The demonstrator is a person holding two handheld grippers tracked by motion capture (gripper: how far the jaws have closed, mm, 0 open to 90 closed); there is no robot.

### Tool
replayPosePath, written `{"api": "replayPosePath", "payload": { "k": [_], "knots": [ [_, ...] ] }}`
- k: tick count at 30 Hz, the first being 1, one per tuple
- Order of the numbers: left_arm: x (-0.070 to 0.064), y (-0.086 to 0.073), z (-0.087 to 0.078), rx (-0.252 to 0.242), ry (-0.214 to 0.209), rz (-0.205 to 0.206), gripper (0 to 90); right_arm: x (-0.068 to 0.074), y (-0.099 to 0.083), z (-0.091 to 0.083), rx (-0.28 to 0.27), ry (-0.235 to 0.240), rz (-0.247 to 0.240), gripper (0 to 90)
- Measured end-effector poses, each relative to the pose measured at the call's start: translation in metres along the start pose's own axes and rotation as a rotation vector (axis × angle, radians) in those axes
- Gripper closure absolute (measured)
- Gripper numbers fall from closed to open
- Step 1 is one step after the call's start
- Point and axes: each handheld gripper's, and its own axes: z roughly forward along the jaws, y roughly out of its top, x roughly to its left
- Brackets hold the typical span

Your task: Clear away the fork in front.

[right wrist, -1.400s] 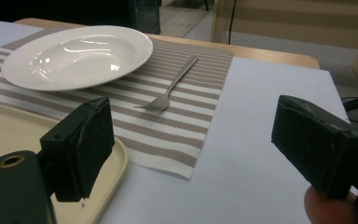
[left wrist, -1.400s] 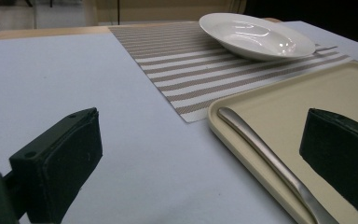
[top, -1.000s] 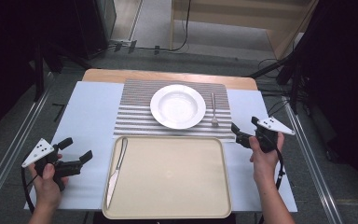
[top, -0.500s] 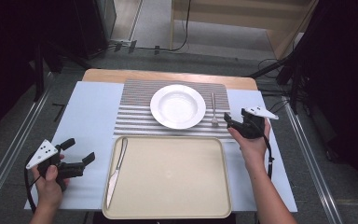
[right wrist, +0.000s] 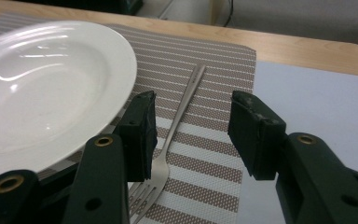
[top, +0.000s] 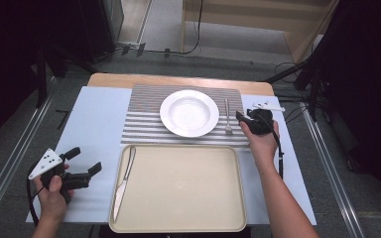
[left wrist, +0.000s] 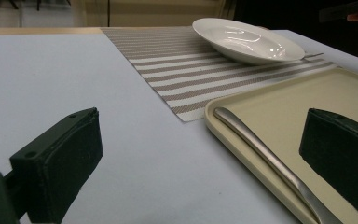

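Note:
A silver fork (top: 226, 115) lies on the striped placemat (top: 144, 121), just right of the white plate (top: 189, 112). My right gripper (top: 239, 118) hovers low at the fork's tine end, open. In the right gripper view the jaws of this gripper (right wrist: 193, 116) stand either side of the fork (right wrist: 182, 109), beside the plate (right wrist: 42, 88). A table knife (top: 124, 181) lies along the left edge of the beige tray (top: 178, 198). My left gripper (top: 86, 159) rests open on the table left of the tray, holding nothing. From the left gripper view, the knife (left wrist: 265, 161) lies between the open jaws (left wrist: 200, 140).
A pale blue sheet (top: 89, 124) covers the table under the mat and tray. The wooden table edge (top: 178, 81) runs along the far side. A cable (top: 280, 158) trails from the right gripper over the sheet. Dark stands and floor rails flank the table.
My right gripper has moved left and forward from the table's right side to the fork beside the plate. The left gripper has barely shifted.

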Motion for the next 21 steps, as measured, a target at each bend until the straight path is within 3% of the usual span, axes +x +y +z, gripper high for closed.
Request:
{"api": "replayPosePath", "payload": {
  "k": [2, 7, 10, 13, 17, 21],
  "knots": [
    [0.0, 0.0, 0.0, -0.002, -0.002, -0.003, 0.0, 0.001, 0.003, 0.005, -0.004, 0.018, -0.001, 57.8],
    [0.0, 0.0, 0.001, 0.002, -0.002, -0.001, 0.0, 0.009, 0.01, 0.017, 0.031, 0.011, -0.051, 66.1],
    [0.0, 0.0, 0.001, 0.003, -0.001, -0.003, 0.0, 0.007, 0.013, 0.025, 0.039, 0.052, 0.018, 77.0],
    [0.0, 0.0, 0.001, 0.004, -0.002, -0.004, 0.0, 0.006, 0.014, 0.034, 0.102, 0.048, 0.072, 87.5],
    [0.0, 0.0, 0.001, 0.005, -0.001, -0.003, 0.0, 0.01, 0.016, 0.046, 0.179, 0.065, 0.079, 90.0],
    [0.0, 0.0, 0.002, 0.011, 0.0, -0.002, 0.0, 0.013, 0.014, 0.056, 0.217, 0.086, 0.062, 90.0]
  ]
}}
